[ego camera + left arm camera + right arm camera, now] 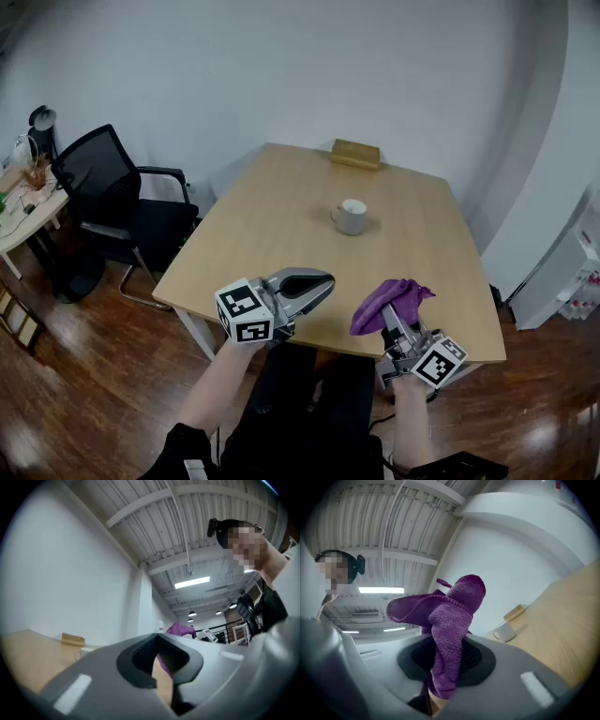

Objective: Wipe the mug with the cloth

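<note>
Mug (351,217) stands upright on table (272,220); right tongs (443,670) clamp cloth (450,616)

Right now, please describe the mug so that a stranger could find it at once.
Look at the light wooden table by the white wall. Near its middle stands the mug, alone. It is pale and round, unlike the flat brown box at the far edge.
</note>
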{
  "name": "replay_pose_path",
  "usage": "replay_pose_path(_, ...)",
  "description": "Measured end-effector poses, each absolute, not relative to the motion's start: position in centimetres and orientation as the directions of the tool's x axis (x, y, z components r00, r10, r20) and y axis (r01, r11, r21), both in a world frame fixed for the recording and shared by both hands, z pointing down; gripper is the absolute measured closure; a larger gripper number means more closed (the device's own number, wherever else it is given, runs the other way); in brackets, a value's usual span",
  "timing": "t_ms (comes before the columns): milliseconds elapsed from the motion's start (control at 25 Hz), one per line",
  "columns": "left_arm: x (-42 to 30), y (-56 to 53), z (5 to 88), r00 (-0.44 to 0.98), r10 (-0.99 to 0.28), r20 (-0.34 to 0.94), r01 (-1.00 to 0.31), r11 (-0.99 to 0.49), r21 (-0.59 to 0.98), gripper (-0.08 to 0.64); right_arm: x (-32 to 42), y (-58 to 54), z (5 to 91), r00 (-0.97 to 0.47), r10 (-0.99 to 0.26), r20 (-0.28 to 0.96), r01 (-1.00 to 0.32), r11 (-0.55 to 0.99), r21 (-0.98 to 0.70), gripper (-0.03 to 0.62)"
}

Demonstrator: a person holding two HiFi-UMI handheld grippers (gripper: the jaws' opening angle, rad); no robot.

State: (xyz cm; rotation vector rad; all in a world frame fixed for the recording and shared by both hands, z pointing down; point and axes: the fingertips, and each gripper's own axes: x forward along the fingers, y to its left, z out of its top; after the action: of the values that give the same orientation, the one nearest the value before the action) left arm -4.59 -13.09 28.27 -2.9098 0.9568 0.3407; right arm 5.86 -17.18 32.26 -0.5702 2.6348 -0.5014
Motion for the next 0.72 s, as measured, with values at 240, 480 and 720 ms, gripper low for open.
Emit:
replay_pose_path(240,-7.7,-15.9,30.6,0.752,-0.635,-0.176,-0.649,-0.760,-0.033,0.538,1.6,-20.7,34.2,-0.888,-0.367,-0.278,-0.236,0.881,-0.411,0.509)
replay_pose_path(480,-6.8,-22.5,30.4,0.785,-0.611,-0.105,-0.617,-0.786,-0.040,0.538,3.1,-24.6,33.0,-0.884,-0.399,-0.244,-0.273,0.863,-0.424,0.509)
replay_pose_path(720,-13.2,-33.1,31.8,0.717,-0.695,0.049,-0.688,-0.717,-0.111,0.522,2.6,-29.2,33.1,-0.866,-0.446,-0.226,-0.323,0.844,-0.428,0.509)
